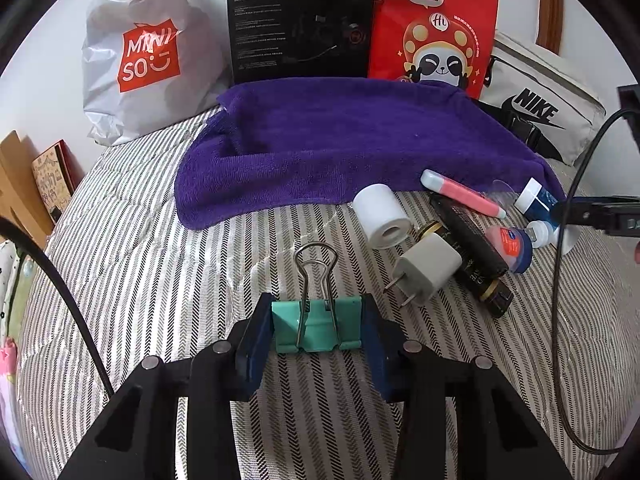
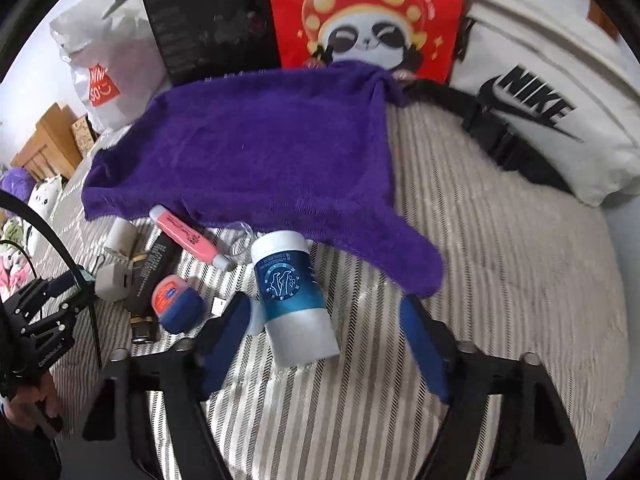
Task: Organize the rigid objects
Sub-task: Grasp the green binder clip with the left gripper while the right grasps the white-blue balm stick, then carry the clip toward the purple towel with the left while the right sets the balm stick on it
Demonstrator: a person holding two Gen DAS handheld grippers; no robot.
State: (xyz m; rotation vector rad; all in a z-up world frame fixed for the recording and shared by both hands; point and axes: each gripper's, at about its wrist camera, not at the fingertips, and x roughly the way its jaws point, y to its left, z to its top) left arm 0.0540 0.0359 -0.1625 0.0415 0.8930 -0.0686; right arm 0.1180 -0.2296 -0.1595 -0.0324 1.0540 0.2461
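Observation:
My left gripper [image 1: 316,330] is shut on a teal binder clip [image 1: 318,326], held above the striped bedcover. To its right lie a white charger plug [image 1: 426,272], a white roll [image 1: 382,216], a black tube [image 1: 472,248], a pink tube [image 1: 464,192] and a small blue jar with a pink lid [image 1: 512,246]. My right gripper [image 2: 326,320] is open around a blue-and-white bottle [image 2: 292,296] lying on the bed; the fingers stand apart from it. The pink tube [image 2: 186,236], jar [image 2: 176,300] and plug [image 2: 114,280] lie to its left.
A purple towel [image 1: 340,144] is spread at the back of the bed, also in the right wrist view [image 2: 248,152]. Behind it stand a Miniso bag [image 1: 148,52], a black box [image 1: 300,20], a red panda bag [image 1: 436,32] and a Nike bag [image 1: 544,108]. Cables hang at both sides.

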